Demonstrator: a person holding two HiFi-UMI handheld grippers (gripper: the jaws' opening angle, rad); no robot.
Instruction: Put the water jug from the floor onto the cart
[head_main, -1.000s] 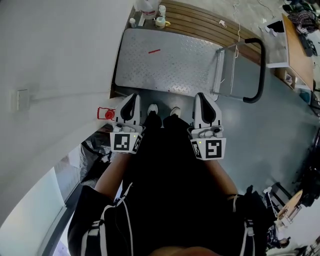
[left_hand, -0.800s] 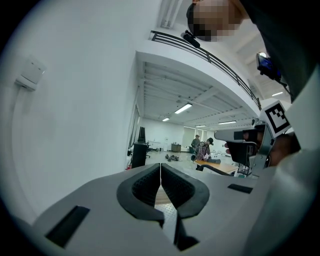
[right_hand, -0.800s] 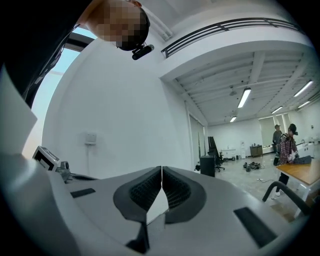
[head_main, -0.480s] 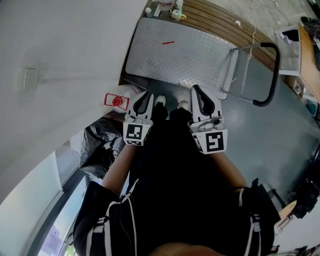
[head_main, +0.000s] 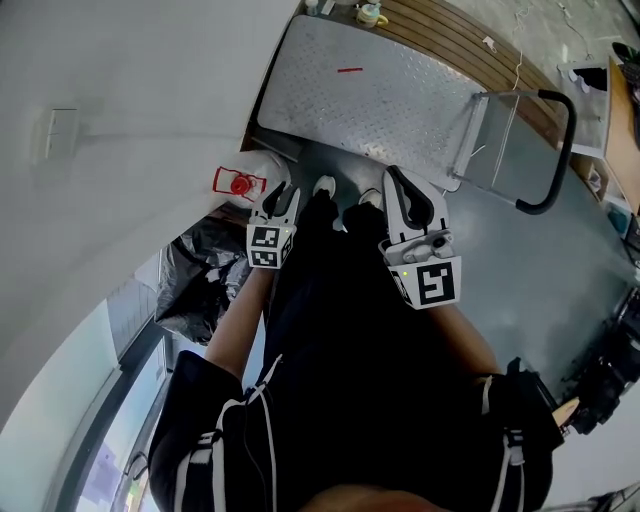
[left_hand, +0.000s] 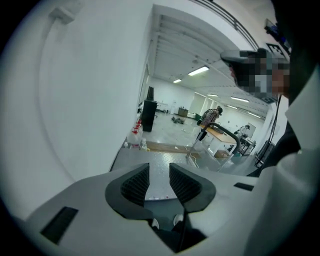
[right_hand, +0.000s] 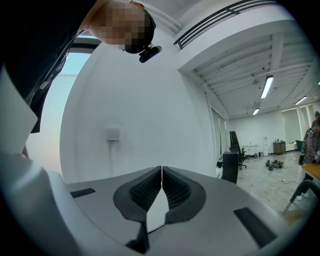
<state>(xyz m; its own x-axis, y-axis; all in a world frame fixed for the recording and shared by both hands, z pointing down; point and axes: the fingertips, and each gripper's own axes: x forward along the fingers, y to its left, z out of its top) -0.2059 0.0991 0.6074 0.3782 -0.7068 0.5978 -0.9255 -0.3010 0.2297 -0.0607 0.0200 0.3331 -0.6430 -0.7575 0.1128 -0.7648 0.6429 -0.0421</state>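
The water jug (head_main: 240, 183), clear with a red cap and handle, stands on the floor against the white wall, left of my feet. My left gripper (head_main: 279, 193) hangs low right beside it, just to its right, and hides part of its body. Its jaws have just been opening and stand open, with nothing between them (left_hand: 159, 172). The cart (head_main: 400, 100) has a flat diamond-plate deck ahead of my shoes, with its black handle (head_main: 555, 150) on the right. My right gripper (head_main: 395, 178) is held over my right shoe, shut on nothing (right_hand: 161, 172).
A black plastic bag (head_main: 200, 270) lies by the wall behind the jug. Bottles and small items (head_main: 370, 12) sit at the cart's far end, by a wooden strip. The white wall (head_main: 120, 120) closes off the left side. A desk edge (head_main: 625, 110) is at far right.
My left gripper has dropped down and leftward next to the jug, and its jaws have gone from shut to open. The right gripper has shifted only slightly and stays shut.
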